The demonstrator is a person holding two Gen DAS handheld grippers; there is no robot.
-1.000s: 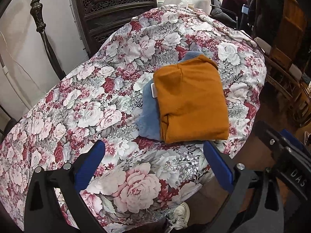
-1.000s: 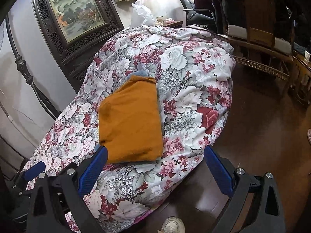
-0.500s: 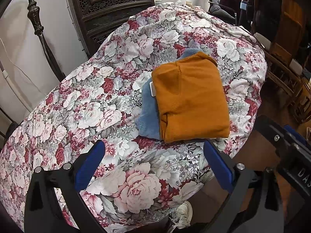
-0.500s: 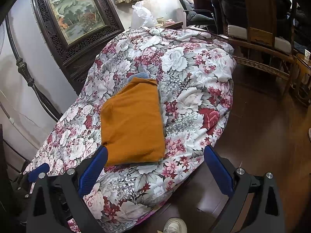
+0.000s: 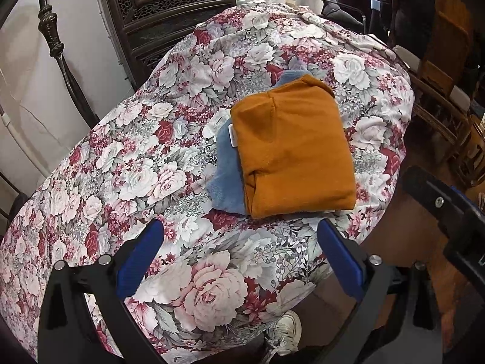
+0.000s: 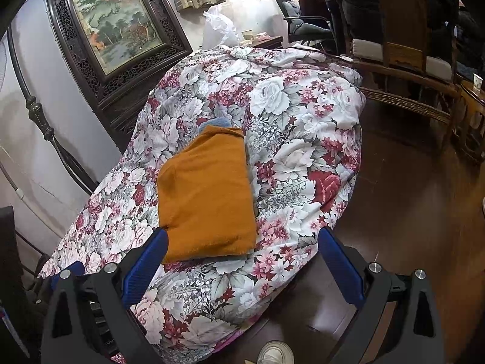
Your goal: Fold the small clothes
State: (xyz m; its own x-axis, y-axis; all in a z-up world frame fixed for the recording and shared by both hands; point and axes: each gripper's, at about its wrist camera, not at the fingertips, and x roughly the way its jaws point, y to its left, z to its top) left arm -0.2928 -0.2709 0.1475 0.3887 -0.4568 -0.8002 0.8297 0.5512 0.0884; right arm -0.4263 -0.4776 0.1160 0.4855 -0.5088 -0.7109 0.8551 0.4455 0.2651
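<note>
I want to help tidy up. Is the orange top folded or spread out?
Folded. The orange top is a neat rectangle with doubled edges, lying on a blue garment.

Folded garment (image 5: 291,148) atop second garment (image 5: 225,182), both on bedspread (image 5: 127,163).

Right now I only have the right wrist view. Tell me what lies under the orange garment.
Observer: A folded blue garment. In the left wrist view it sticks out along the left edge of the orange garment.
Operator: Report anything on it I should avoid pinching.
Observer: A small white tag shows where the blue meets the orange.
Operator: Give me the left gripper's state.
Observer: The left gripper is open and empty, over the floral quilt, short of both garments.
</note>
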